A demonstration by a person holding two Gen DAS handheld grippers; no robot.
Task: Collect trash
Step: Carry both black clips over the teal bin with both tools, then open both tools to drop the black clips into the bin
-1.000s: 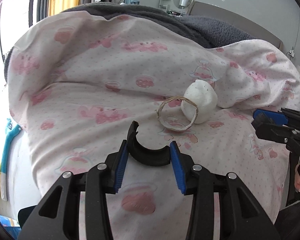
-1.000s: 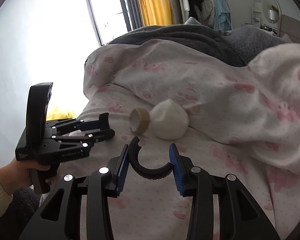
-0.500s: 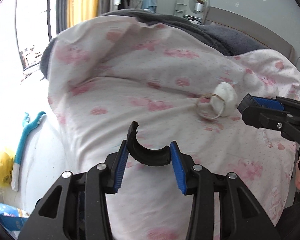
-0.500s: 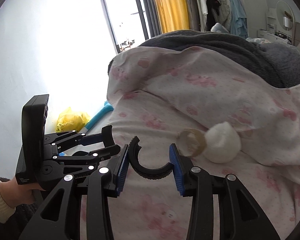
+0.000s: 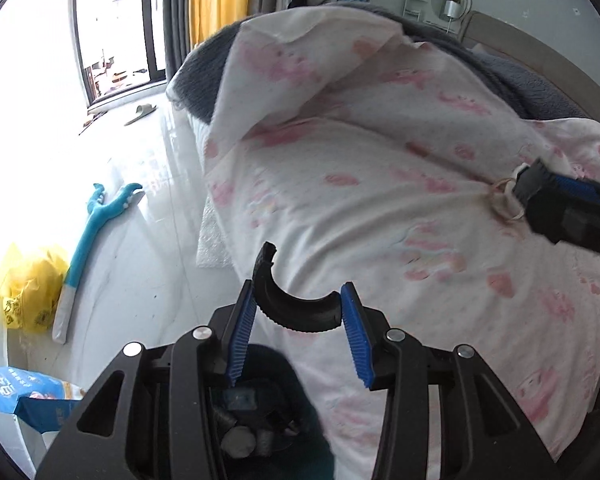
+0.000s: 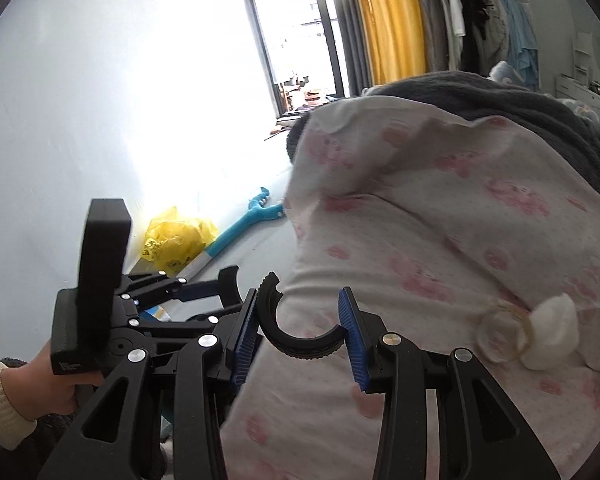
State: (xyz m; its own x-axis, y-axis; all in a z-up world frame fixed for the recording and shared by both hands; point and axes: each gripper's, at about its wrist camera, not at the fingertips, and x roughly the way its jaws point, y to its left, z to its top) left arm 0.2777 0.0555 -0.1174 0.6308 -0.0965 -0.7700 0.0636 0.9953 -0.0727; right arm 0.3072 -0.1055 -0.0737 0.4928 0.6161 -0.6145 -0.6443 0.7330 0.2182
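left claw (image 5: 298, 310): clenched on a black curved plastic piece (image 5: 296, 304), a half-ring wedged between the blue ridged pads (image 5: 240, 332); it points down past the edge of the bed.
right claw (image 6: 300, 326): clenched on a second black curved piece (image 6: 296, 332) of the same half-ring shape, held across its blue pads; it hangs over the bed's edge.
left hand (image 6: 48, 384): wrapped round the left claw's handle, a cream knitted cuff at the wrist.
container: a dark bin (image 5: 268, 412) sits right under the left claw, beside the bed; grey roundish bits lie inside, too dim to name.
trash on the bed: a thin tan ring (image 6: 504, 334) stands on edge, touching a white crumpled wad (image 6: 552, 338); both rest on the pink-printed white quilt (image 5: 380, 184), well off to the right of both claws.
bedding: a grey fleece blanket (image 6: 500, 96) lies beyond the quilt.
floor: a yellow plastic bag (image 6: 176, 240) with black print too small to read, and a turquoise long-handled tool (image 5: 96, 232) beside it, near the wall.
writing: a blue and white packet (image 5: 28, 396) at the lower left carries white characters, not legible.
window side: a yellow curtain (image 6: 388, 20) hangs by the glass door.
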